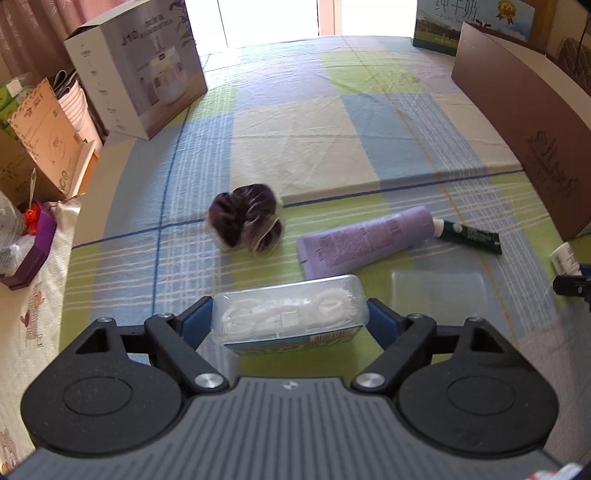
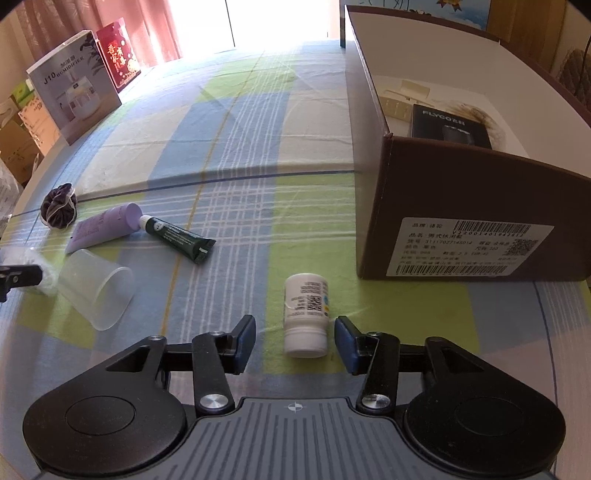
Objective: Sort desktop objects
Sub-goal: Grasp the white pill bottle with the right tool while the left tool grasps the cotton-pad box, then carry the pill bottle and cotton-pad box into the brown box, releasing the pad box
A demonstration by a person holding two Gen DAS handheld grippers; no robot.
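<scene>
My left gripper (image 1: 290,317) is shut on a clear plastic box of white floss picks (image 1: 290,314), held above the checked cloth. Ahead lie a purple scrunchie (image 1: 245,219), a lilac tube (image 1: 365,238), a dark green tube (image 1: 469,236) and a clear plastic cup (image 1: 437,291). My right gripper (image 2: 294,338) is open, with a white pill bottle (image 2: 306,314) lying on its side between the fingers, nearer the right one. The cup (image 2: 96,291), lilac tube (image 2: 105,227), green tube (image 2: 179,238) and scrunchie (image 2: 59,208) show at the left of the right wrist view.
A brown open cardboard box (image 2: 461,206) stands to the right, with a black FLYCO package (image 2: 448,125) inside. A humidifier box (image 1: 136,66) stands at the far left, a milk carton box (image 1: 469,22) at the back. Clutter (image 1: 33,184) lines the table's left edge.
</scene>
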